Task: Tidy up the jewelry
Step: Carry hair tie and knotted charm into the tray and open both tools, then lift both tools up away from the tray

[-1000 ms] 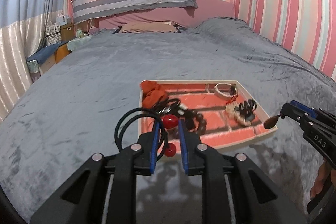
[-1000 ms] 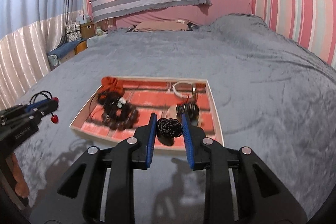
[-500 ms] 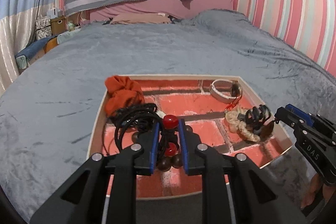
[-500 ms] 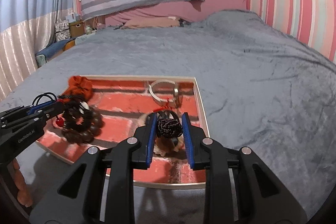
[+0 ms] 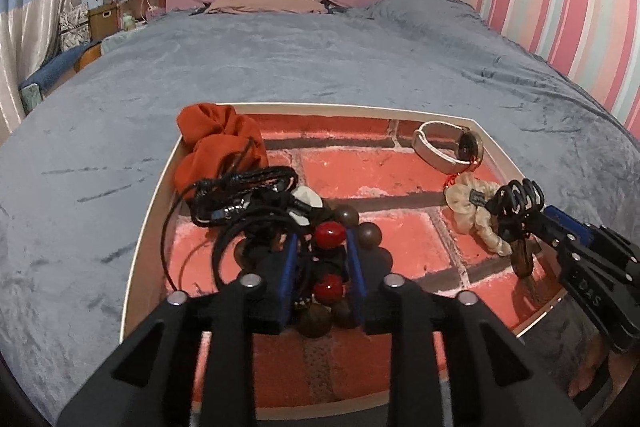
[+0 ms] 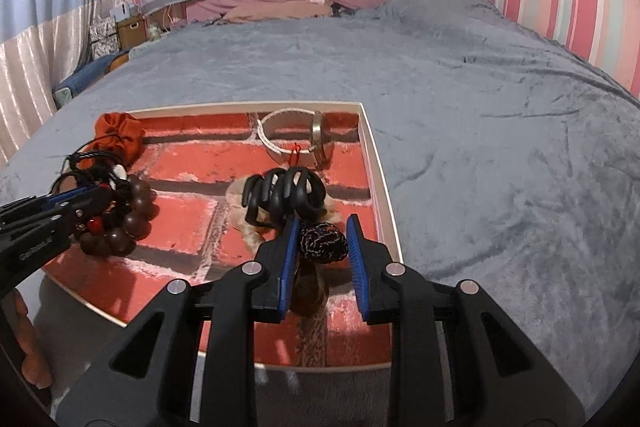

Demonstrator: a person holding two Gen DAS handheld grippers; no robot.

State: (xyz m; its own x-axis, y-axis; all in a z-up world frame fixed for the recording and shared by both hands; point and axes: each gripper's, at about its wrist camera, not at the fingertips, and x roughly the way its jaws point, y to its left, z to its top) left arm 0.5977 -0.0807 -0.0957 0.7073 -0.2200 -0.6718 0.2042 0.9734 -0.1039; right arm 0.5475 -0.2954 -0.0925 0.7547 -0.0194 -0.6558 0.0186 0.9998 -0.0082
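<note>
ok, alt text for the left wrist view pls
The left gripper, jaws just opened, hangs low over a brick-patterned tray on a grey bed, a red-beaded black cord loose between its fingers above brown beads. The right gripper reaches in, over a cream scrunchie and black claw clip.

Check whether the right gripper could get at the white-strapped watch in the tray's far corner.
Probably not yet: the right gripper holds a dark braided ball, and a black claw clip lies between it and the white-strapped watch.
</note>
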